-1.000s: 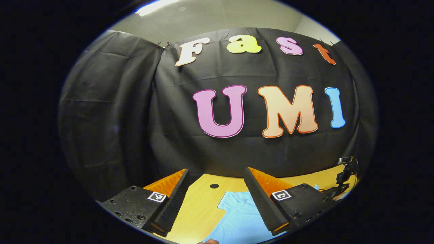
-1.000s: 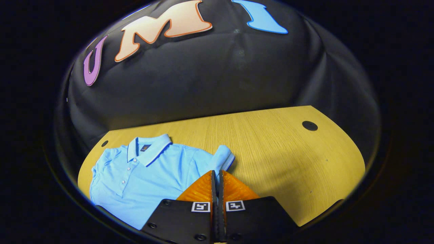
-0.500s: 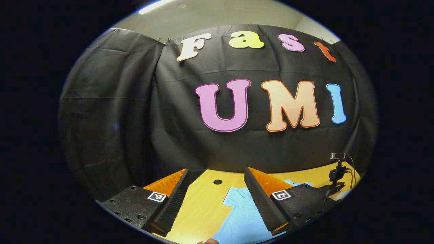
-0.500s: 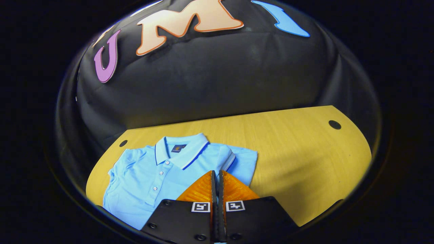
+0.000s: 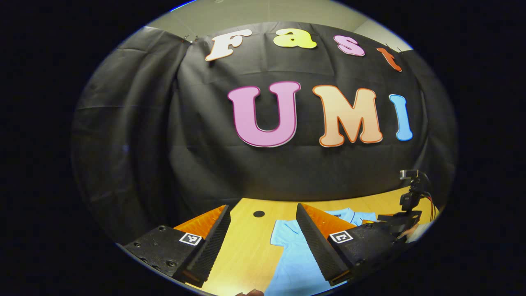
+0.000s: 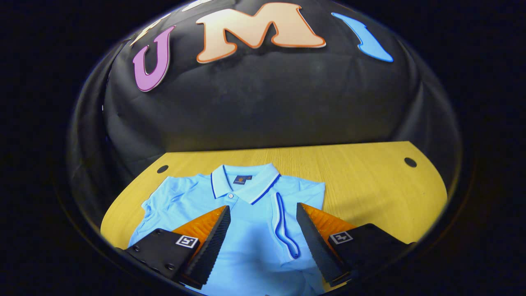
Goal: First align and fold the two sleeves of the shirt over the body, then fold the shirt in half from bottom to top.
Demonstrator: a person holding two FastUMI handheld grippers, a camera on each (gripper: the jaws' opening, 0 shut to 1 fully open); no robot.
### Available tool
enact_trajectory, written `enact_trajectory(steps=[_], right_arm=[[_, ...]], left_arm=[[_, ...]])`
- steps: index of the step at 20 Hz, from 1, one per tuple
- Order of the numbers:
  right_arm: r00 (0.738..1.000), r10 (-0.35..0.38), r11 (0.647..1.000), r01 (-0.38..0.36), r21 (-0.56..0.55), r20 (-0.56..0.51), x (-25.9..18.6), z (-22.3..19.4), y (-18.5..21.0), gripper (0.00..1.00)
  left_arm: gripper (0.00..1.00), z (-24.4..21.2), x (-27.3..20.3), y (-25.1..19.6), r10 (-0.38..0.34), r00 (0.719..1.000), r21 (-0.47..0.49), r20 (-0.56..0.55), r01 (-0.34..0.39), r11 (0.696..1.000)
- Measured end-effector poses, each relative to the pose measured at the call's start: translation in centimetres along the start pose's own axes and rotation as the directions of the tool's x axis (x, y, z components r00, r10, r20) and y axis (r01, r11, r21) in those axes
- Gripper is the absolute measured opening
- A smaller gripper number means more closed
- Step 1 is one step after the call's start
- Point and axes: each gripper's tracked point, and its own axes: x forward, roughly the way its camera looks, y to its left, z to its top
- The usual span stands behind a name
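A light blue polo shirt (image 6: 250, 242) lies face up on the wooden table (image 6: 361, 172), collar toward the wall. In the right gripper view, one sleeve (image 6: 283, 222) is folded over the chest, its striped cuff pointing down the body. The other sleeve (image 6: 164, 197) lies spread out to the side. My right gripper (image 6: 263, 206) hovers open over the chest, with nothing between its fingers. My left gripper (image 5: 262, 207) is open and held above the table beside the shirt (image 5: 296, 255), which passes under its right finger.
Round cable holes (image 6: 410, 162) (image 6: 162, 169) sit near the table's back corners, and one hole (image 5: 259, 213) lies ahead of the left gripper. The right gripper's body and camera mount (image 5: 411, 197) show at the far right of the left gripper view. Bare wood lies right of the shirt.
My right gripper was shut on the sleeve, carried it over the chest, then opened and let it go. The left gripper's view tilted down slightly; it stayed open.
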Motion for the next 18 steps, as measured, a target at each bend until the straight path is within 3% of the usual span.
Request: enact_trajectory(steps=[6,9,10,13,14,18], right_arm=[[0.987,-0.105,0.994,0.103,0.02,0.122,-7.9,4.6,-2.1,0.98],[0.968,-0.177,0.984,0.169,0.059,0.177,-11.9,6.2,-3.7,0.94],[0.963,-0.203,0.979,0.193,0.072,0.179,-13.0,6.4,-4.3,0.98],[0.945,-0.282,0.959,0.272,0.081,0.167,-15.9,5.5,-6.6,0.98],[0.94,-0.304,0.952,0.295,0.078,0.157,-16.7,5.0,-7.2,0.94],[0.929,-0.354,0.935,0.349,0.06,0.107,-18.5,1.8,-8.1,0.94]], left_arm=[[0.97,-5.8,7.5,-1.5,-0.137,0.984,-0.103,-0.11,0.126,0.987],[0.95,-9.5,10.7,-2.0,-0.185,0.963,-0.103,-0.195,0.167,0.98],[0.95,-10.9,11.8,-2.1,-0.193,0.954,-0.098,-0.227,0.175,0.98],[0.96,-14.8,14.3,-2.9,-0.223,0.911,-0.081,-0.347,0.208,0.975],[0.96,-15.4,14.8,-3.1,-0.23,0.902,-0.076,-0.365,0.217,0.973],[0.95,-18.8,17.6,-3.9,-0.221,0.868,-0.031,-0.445,0.232,0.972]])
